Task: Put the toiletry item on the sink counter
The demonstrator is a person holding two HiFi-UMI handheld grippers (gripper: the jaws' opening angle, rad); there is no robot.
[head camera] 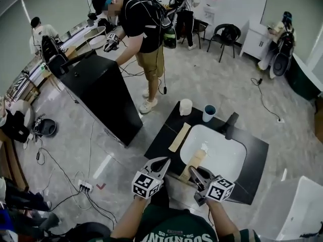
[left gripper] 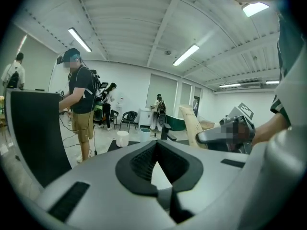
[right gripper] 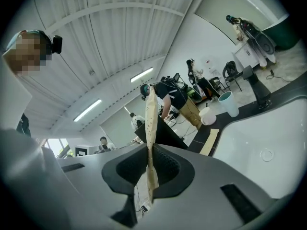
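A tan, flat toiletry tube [head camera: 197, 160] with a white tip is held upright over the near edge of the white basin [head camera: 222, 158], with my right gripper [head camera: 195, 172] shut on it. In the right gripper view the tube [right gripper: 149, 128] stands edge-on between the pads of the right gripper [right gripper: 148, 163]. The left gripper view shows the same tube [left gripper: 193, 124] at the right. My left gripper [head camera: 164, 162] hovers just left of it over the black sink counter [head camera: 160, 144]; the left gripper's [left gripper: 156, 146] jaws meet at the tips with nothing in them.
On the counter lie a tan strip [head camera: 179, 137], a white cup [head camera: 185, 107], a blue-rimmed cup [head camera: 209, 113] and a black faucet [head camera: 231, 125]. A person stands at a black cabinet [head camera: 101, 92] to the far left. A power strip [head camera: 83, 187] and cables lie on the floor.
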